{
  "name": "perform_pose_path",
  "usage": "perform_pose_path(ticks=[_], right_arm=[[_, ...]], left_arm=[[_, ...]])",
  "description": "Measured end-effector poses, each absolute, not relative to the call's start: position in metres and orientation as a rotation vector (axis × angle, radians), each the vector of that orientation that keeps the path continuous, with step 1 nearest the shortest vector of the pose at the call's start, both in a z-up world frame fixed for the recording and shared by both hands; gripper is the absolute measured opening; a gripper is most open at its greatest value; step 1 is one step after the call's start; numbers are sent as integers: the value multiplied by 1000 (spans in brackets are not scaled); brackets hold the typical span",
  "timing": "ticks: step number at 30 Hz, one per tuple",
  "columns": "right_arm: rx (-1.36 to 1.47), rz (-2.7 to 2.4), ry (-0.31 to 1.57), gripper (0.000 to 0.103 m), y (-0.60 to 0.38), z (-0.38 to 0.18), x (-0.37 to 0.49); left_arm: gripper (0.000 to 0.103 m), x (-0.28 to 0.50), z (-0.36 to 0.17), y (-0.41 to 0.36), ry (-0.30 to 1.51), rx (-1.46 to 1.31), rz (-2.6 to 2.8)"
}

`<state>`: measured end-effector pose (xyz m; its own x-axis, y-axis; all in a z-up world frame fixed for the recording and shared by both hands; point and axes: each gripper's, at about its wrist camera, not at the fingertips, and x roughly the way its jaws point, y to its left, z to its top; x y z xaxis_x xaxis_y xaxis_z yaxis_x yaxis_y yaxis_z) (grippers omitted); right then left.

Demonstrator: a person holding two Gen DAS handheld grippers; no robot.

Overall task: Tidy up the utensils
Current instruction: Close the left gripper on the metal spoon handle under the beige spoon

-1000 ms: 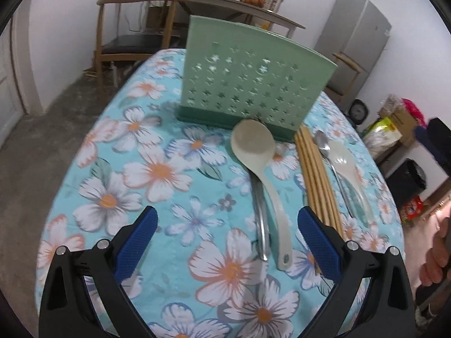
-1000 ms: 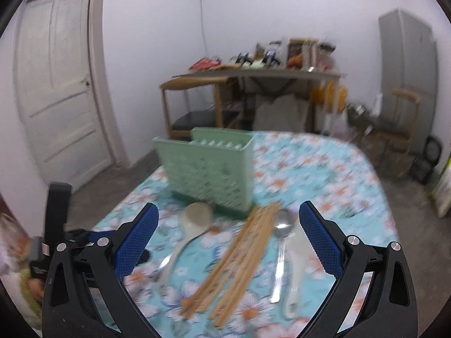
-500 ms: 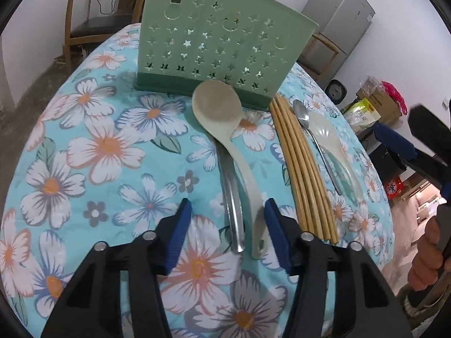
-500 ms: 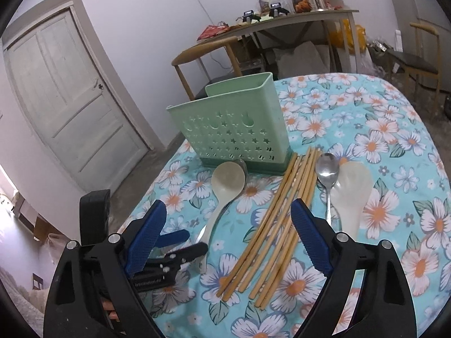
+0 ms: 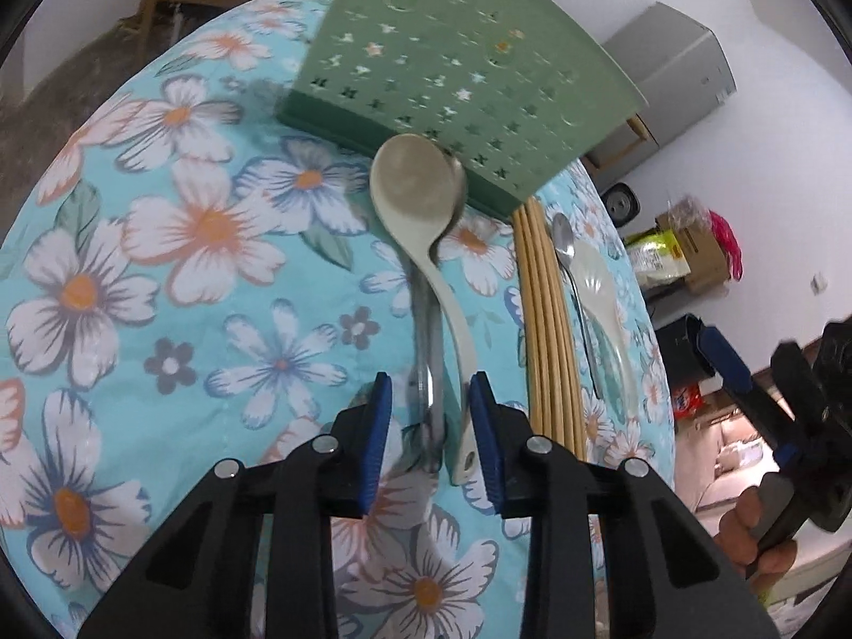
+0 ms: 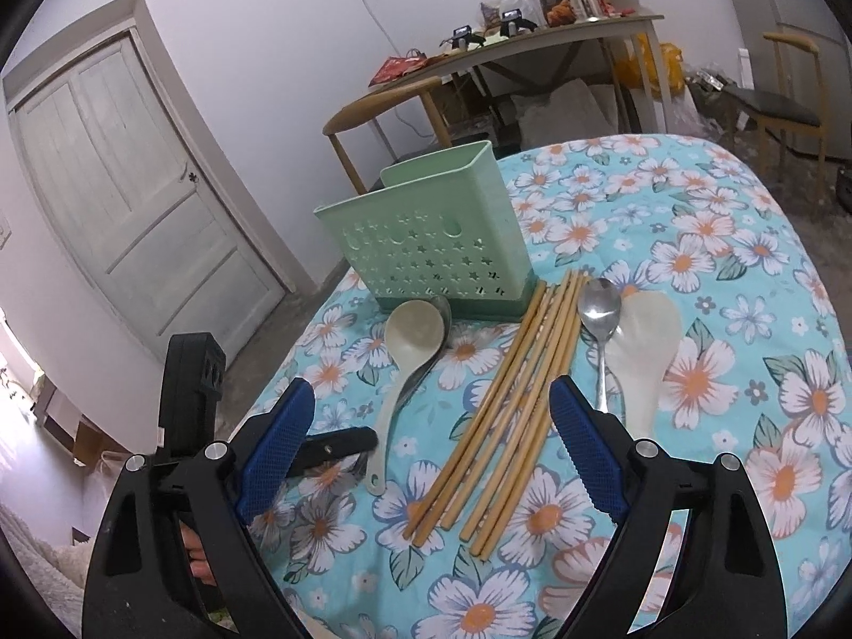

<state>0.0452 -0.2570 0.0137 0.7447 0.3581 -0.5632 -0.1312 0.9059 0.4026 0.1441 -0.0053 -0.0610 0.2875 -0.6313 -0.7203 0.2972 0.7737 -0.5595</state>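
A green perforated utensil holder (image 5: 458, 80) (image 6: 436, 245) stands on the flowered tablecloth (image 5: 160, 266). In front of it lies a beige ladle (image 5: 415, 197) (image 6: 412, 335) on top of a metal spoon (image 5: 426, 341). My left gripper (image 5: 431, 426) is low over their handle ends; its jaws are closing, with both handles between the pads and a gap left at the left pad. Several wooden chopsticks (image 5: 543, 319) (image 6: 511, 399), a second metal spoon (image 6: 599, 314) and a white rice paddle (image 6: 647, 341) lie to the right. My right gripper (image 6: 431, 442) hovers open above the chopsticks.
Behind the holder are a wooden chair (image 6: 383, 106) and a cluttered side table (image 6: 559, 32). A white door (image 6: 133, 202) is at the left, a grey fridge (image 5: 676, 80) and boxes and bags (image 5: 687, 255) on the floor at the right. The table edge curves close on both sides.
My left gripper dropped toward the ladle and spoon handles and its jaws narrowed around them. My right gripper tipped down over the chopsticks and narrowed slightly.
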Motion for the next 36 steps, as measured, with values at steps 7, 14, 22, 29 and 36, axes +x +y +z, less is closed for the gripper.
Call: perform_pose_path(ticks=[7,14,22,29,36], right_arm=[[359,270,672,85,-257,16,38],[340,260,655,85,-257,21,28],[338,261,659,85,-255,20,26],[313,264,653,85,-249,22,24],[307,258,653,85,-247,23,22]], left_arm=[[25,144,-62,-26,1138,-262,-657],[15,144,-62,-36,1155,-282,-691],[15,136,-46,-12,1097,-325,-669],[15,139,-59,-18,1149,-272,-632],[15,143,-65,-27,1166,-270,-646]])
